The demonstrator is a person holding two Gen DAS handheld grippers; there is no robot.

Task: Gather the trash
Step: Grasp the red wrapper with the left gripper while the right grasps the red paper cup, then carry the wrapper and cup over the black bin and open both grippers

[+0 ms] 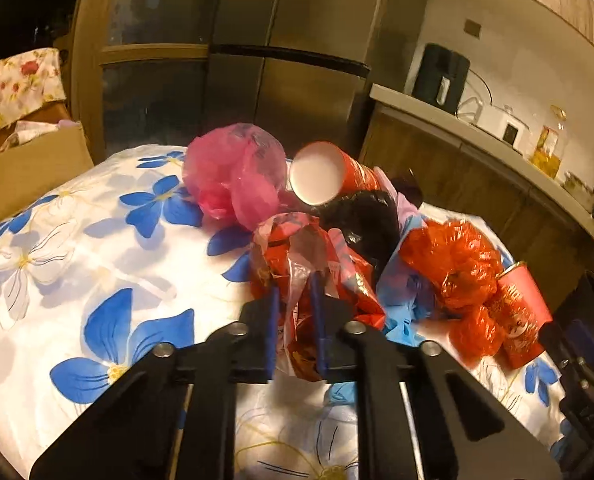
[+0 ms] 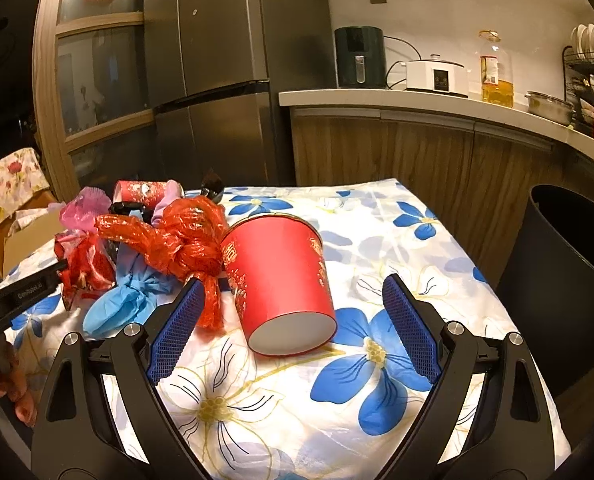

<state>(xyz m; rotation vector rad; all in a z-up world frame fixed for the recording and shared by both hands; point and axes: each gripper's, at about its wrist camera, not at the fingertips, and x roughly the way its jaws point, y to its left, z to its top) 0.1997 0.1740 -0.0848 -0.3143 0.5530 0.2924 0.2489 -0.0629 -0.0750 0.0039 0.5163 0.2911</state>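
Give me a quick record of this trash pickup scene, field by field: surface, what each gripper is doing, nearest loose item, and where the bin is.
surface: table under a white cloth with blue flowers
left gripper: jaws nearly shut, pinching a crumpled red printed plastic wrapper
right gripper: open, empty, facing a red paper cup lying on its side
pile: pink plastic bag, orange-red cellophane, blue glove
bin: dark round bin, right of table

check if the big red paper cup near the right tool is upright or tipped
Tipped. The red paper cup lies on its side on the floral tablecloth, its flat white base facing the camera.
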